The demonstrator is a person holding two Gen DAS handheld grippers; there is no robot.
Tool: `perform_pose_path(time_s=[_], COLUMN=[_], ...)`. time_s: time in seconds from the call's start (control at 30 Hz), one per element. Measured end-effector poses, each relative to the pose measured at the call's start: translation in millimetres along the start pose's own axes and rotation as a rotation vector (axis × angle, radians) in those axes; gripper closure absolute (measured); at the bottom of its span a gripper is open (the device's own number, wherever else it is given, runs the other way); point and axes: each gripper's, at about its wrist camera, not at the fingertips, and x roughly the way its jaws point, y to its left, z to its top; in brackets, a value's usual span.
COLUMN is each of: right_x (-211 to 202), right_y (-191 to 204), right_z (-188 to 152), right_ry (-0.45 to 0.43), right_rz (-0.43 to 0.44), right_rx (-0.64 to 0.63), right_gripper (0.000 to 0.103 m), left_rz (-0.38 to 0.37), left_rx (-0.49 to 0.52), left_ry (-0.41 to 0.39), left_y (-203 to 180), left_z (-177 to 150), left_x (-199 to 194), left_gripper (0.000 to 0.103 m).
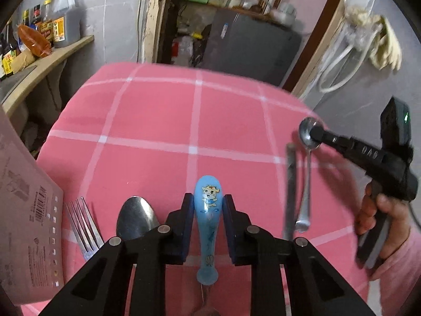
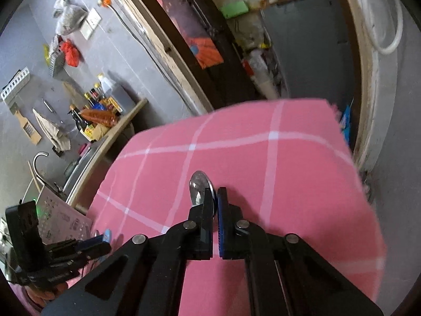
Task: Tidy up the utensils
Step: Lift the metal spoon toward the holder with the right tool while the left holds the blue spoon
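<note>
Left gripper (image 1: 208, 210), at the bottom centre of its own view, is straddling the blue spoon (image 1: 208, 226) with its jaws partly open, a sliver of gap showing on each side, so it is probably not yet squeezing. That spoon is lying on the pink cloth (image 1: 163, 121), with a steel spoon (image 1: 135, 217) and a fork (image 1: 84, 223) just to its left, beside a box (image 1: 29, 210) at the left edge. Right gripper (image 2: 214, 205) is pinching the bowl of a small spoon (image 1: 306, 173) between nearly closed jaws; in the left view that spoon is hanging at the right, handle down, above the cloth.
</note>
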Motion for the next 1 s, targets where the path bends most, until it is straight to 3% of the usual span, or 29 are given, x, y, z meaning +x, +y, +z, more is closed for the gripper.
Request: perform_pose_path(time_s=[0.17, 0.4, 0.7, 0.93, 0.97, 1.0], right_x=[-43.4, -92.1, -130.1, -157.9, -160.0, -163.6], right_y=[23.6, 58.9, 92.8, 107.0, 108.2, 112.0], right_z=[-2.3, 1.0, -18.6, -37.6, -40.2, -43.2], right_ry=[-0.091, -0.180, -0.226, -0.256, -0.259, -0.265], right_rz=[-0.034, -0.053, -0.099, -0.136, -0.139, -0.144], right_rx=[-0.066, -0.125, -0.172, -0.192, -0.195, -0.204], right_gripper=[0.100, 0.100, 0.100, 0.100, 0.100, 0.100], left_rz=[-0.055, -0.102, -0.176, -0.189, -0.188, -0.182], left_rx=[0.040, 0.095, 0.222, 0.332, 0.341, 0.354], left_ry=[-0.107, -0.179, -0.249, -0.306, -0.313, -0.317], left_y=[-9.7, -12.6, -22.2, -26.4, -26.6, -26.9], left_z=[-0.8, -7.3, -33.7, -65.4, -68.8, -73.6], left_x=[-35.3, -68.3, -113.1, -149.0, -152.5, -155.9], left_gripper=[0.083, 0.083, 0.083, 0.083, 0.096, 0.096])
